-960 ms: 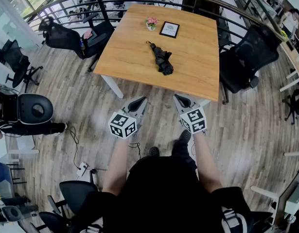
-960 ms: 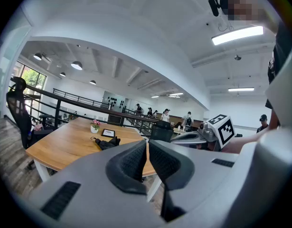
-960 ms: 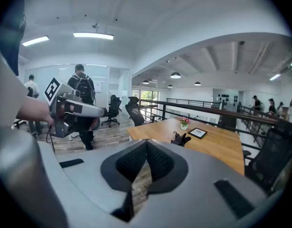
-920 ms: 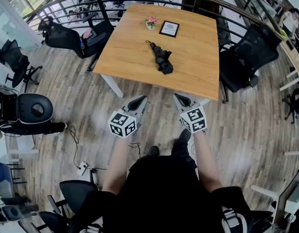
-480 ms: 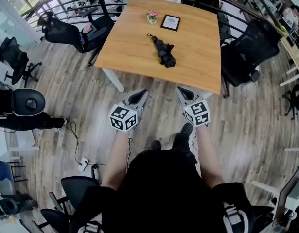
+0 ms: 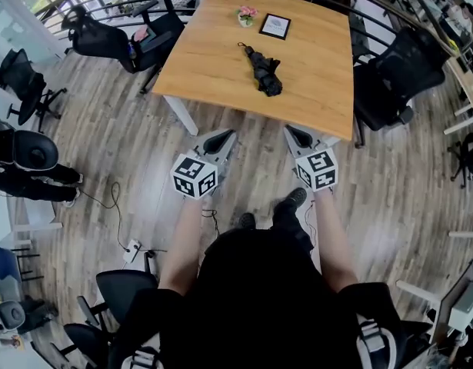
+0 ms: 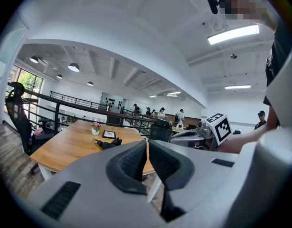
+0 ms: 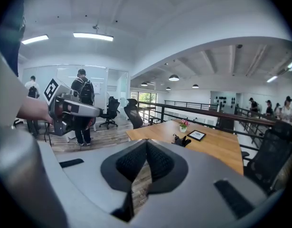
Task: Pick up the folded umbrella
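The table (image 6: pixel 213 68) is light wood, smooth with a soft sheen. The folded umbrella (image 6: pixel 265 71) is black cloth, matt and crumpled. The floor (image 6: pixel 128 152) is grey-brown wood planking (faintly glossy where light falls). The left gripper (image 6: pixel 226 135) and right gripper (image 6: pixel 291 131) have matt grey plastic shells, and their pads (image 7: pixel 134 159) are black and finely ribbed. The office chair (image 6: pixel 398 79) looks matt black.
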A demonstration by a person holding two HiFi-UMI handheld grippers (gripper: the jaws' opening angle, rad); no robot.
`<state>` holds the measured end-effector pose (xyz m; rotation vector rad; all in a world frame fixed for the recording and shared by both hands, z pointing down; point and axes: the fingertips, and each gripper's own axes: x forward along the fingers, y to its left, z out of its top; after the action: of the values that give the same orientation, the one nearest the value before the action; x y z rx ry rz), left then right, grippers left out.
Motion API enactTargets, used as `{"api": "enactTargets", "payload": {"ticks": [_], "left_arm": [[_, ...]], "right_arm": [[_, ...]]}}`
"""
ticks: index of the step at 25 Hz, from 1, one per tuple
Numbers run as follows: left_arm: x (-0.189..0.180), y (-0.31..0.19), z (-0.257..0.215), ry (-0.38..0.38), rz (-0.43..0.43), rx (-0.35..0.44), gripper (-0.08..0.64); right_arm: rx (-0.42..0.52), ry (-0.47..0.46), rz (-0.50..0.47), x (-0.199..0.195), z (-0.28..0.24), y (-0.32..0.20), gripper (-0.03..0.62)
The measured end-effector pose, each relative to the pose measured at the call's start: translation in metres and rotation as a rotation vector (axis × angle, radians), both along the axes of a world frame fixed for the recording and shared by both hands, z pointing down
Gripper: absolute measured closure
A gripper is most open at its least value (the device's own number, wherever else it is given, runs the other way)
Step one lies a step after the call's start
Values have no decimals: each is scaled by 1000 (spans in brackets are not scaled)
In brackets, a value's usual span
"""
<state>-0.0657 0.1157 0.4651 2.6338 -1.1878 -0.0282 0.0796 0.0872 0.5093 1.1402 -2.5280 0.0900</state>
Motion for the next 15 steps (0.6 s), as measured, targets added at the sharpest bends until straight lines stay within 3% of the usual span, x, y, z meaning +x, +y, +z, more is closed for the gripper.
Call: {"api": "enactTargets", "payload": {"ticks": [11, 15], "left_arm": [[-8, 5, -1, -59, -60, 24, 526], [-10, 4, -2, -47, -80, 25, 501]], "right_arm": [[4, -7, 20, 7, 1, 11, 581], [5, -21, 25, 12, 5, 13, 525]]}}
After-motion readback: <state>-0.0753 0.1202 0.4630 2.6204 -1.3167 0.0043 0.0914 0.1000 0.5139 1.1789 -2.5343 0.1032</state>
